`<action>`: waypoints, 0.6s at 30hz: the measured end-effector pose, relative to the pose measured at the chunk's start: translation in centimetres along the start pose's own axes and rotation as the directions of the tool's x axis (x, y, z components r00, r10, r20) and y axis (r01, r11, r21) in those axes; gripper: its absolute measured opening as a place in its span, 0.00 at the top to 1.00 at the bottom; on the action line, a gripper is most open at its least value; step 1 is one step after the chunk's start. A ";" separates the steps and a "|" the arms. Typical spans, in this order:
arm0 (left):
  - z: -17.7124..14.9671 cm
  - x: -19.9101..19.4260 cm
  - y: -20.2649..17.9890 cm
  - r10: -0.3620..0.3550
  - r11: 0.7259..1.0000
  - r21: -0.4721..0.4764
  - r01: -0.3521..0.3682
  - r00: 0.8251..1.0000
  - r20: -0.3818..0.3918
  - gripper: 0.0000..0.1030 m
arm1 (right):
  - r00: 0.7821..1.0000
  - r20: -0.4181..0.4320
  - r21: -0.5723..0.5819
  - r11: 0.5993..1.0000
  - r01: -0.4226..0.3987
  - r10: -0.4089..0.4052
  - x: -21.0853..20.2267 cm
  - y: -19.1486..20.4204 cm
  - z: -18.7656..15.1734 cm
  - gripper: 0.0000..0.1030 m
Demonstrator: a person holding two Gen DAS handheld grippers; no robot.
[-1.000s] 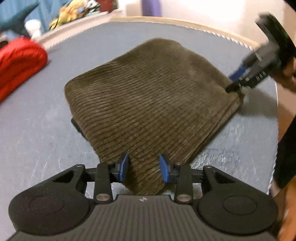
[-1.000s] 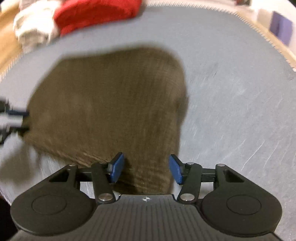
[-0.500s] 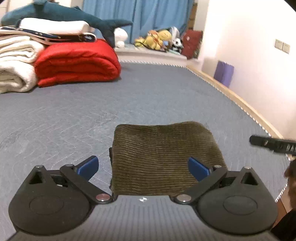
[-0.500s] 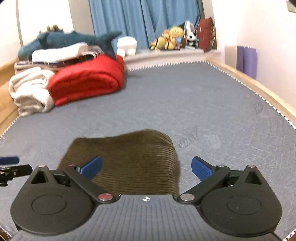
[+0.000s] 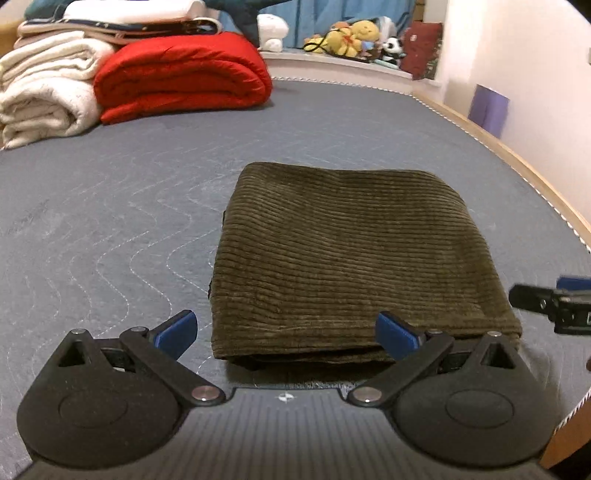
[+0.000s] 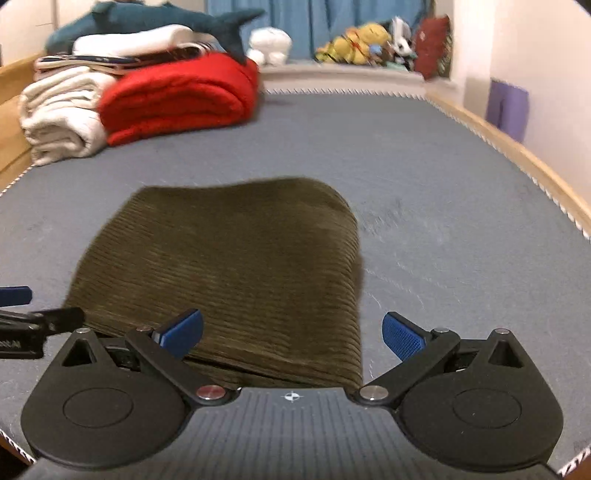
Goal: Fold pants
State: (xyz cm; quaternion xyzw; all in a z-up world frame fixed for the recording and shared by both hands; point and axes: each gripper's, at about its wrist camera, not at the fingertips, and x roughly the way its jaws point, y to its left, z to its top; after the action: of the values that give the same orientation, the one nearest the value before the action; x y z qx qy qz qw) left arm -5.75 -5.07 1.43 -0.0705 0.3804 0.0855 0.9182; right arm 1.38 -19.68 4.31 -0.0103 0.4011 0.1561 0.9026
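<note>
Neatly folded pants [image 5: 351, 254] on mattress [image 5: 110, 206], edges clear.

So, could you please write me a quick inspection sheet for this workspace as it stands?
Surface: grey quilted mattress, wooden edging at its right.
Job's things: olive corduroy pants, folded into a flat rectangle.
Clutter: red blanket, white towels, both folded at the far end.
Grippers: left gripper and right gripper open, fingers off the pants.
Cables: nothing seen.
Surroundings: plush toys on a ledge, blue curtain, purple item by the wall.
</note>
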 end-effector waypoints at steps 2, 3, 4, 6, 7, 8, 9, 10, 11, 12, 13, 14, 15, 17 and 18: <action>0.4 0.1 -0.3 -0.011 1.000 -0.008 0.011 1.000 -0.003 0.00 | 1.000 -0.023 0.026 1.000 -0.003 0.003 0.5 -0.6 0.2 0.01; 0.4 0.0 -0.5 -0.021 1.000 -0.004 0.020 1.000 -0.003 0.00 | 0.999 -0.033 0.037 0.999 -0.002 0.003 0.6 -0.7 0.2 0.01; 0.3 -0.1 -0.6 -0.026 1.000 0.004 0.026 1.000 -0.002 0.00 | 0.999 -0.039 0.042 0.999 -0.002 0.003 0.8 -0.7 0.1 0.01; 0.0 0.2 -0.7 -0.032 0.999 0.018 0.032 0.999 -0.001 0.00 | 0.999 -0.046 0.041 0.999 0.001 0.001 1.0 -0.2 0.2 0.01; -0.1 0.3 -0.8 -0.036 0.999 0.021 0.036 0.999 -0.003 0.00 | 0.999 -0.047 0.039 0.999 0.002 -0.001 1.1 -0.4 0.3 0.01; -0.2 0.4 -0.9 -0.037 0.999 0.022 0.037 0.999 -0.006 0.00 | 0.999 -0.045 0.037 0.999 0.004 -0.002 1.0 -0.3 0.4 0.01; -0.3 0.4 -0.8 -0.038 0.999 0.020 0.038 0.999 -0.010 0.00 | 0.999 -0.039 0.038 0.999 0.001 0.000 0.9 -0.2 0.5 0.01; -0.3 0.5 -0.7 -0.038 0.999 0.016 0.038 0.999 -0.013 0.00 | 0.999 -0.034 0.038 0.999 -0.002 0.003 0.7 -0.2 0.4 0.01; -0.3 0.5 -0.7 -0.039 0.999 0.013 0.040 0.999 -0.016 0.00 | 1.000 -0.031 0.040 0.999 -0.005 0.006 0.6 -0.4 0.6 0.01; -0.3 0.5 -0.6 -0.041 0.999 0.012 0.041 0.999 -0.017 0.00 | 1.000 -0.025 0.041 0.999 -0.008 0.009 0.5 -0.4 0.6 0.01; -0.3 0.5 -0.6 -0.040 0.999 0.014 0.041 0.999 -0.015 0.00 | 1.000 -0.020 0.041 0.999 -0.009 0.009 0.4 -0.4 0.5 0.01; -0.4 0.5 -0.6 -0.036 0.999 0.016 0.036 0.999 -0.011 0.00 | 1.000 -0.017 0.036 0.999 -0.007 0.008 0.3 -0.3 0.5 0.01; -0.4 0.4 -0.6 -0.032 0.999 0.018 0.032 0.999 -0.009 0.00 | 1.000 -0.015 0.030 1.000 -0.005 0.005 0.3 -0.2 0.5 0.01; -0.3 0.4 -0.6 -0.035 0.999 0.015 0.035 0.999 -0.014 0.00 | 1.000 -0.015 0.026 1.000 -0.003 0.003 0.2 0.0 0.5 0.01; -0.4 0.4 -0.6 -0.037 0.999 0.013 0.037 0.999 -0.017 0.00 | 1.000 -0.016 0.026 1.000 -0.004 0.004 0.2 0.0 0.5 0.01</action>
State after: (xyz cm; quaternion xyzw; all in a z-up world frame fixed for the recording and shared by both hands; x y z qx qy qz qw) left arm -5.58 -5.66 0.90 -0.0720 0.3871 0.0655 0.9169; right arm 1.89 -19.54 4.54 0.0011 0.4106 0.1524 0.8990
